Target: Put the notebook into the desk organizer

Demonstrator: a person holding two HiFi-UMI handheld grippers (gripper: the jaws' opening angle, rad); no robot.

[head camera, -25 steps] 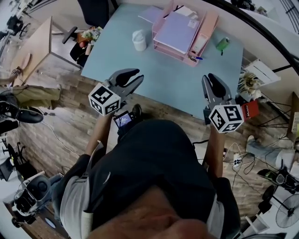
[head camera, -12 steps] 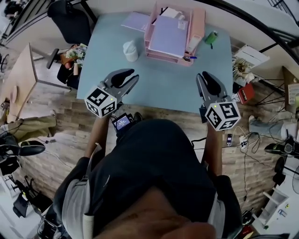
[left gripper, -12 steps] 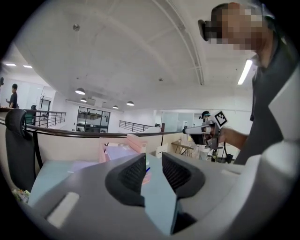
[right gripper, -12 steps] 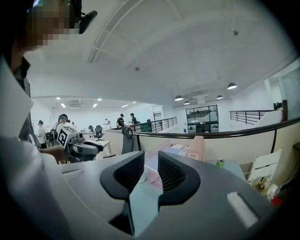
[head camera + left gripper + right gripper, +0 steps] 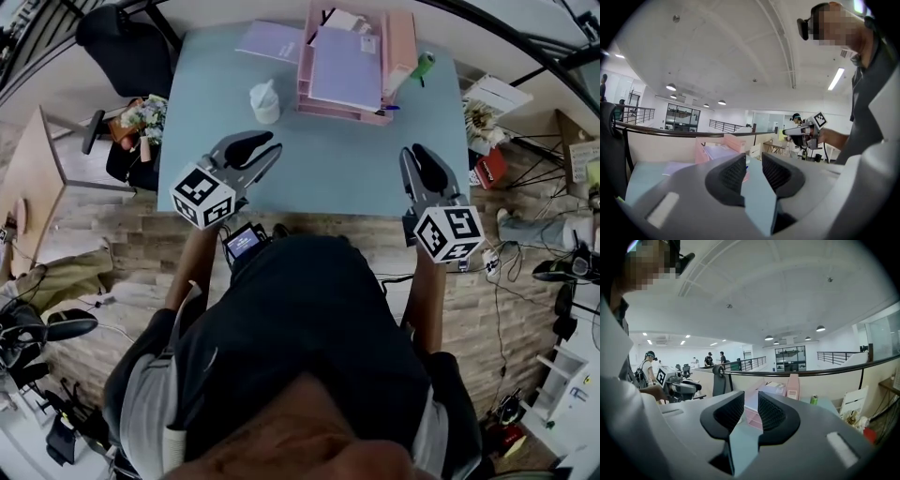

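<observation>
A pink desk organizer [image 5: 323,94] stands at the far side of the light blue table [image 5: 319,169]; a lavender notebook [image 5: 347,66] lies on its top tray. A second lavender notebook [image 5: 270,40] lies flat on the table just left of the organizer. My left gripper [image 5: 274,148] hovers over the table's near left part, jaws nearly together with nothing between them [image 5: 753,164]. My right gripper [image 5: 419,153] hovers over the near right edge, jaws likewise close and empty [image 5: 751,404]. Both are well short of the organizer [image 5: 761,416].
A white cup [image 5: 265,101] stands left of the organizer, and a green can [image 5: 424,66] lies to its right. A black chair [image 5: 122,47] is off the table's far left corner. Boxes and cables [image 5: 525,234] litter the floor on the right.
The head view has swung, so the table sits more squarely ahead. Both grippers stay near the table's front edge with their jaws unchanged.
</observation>
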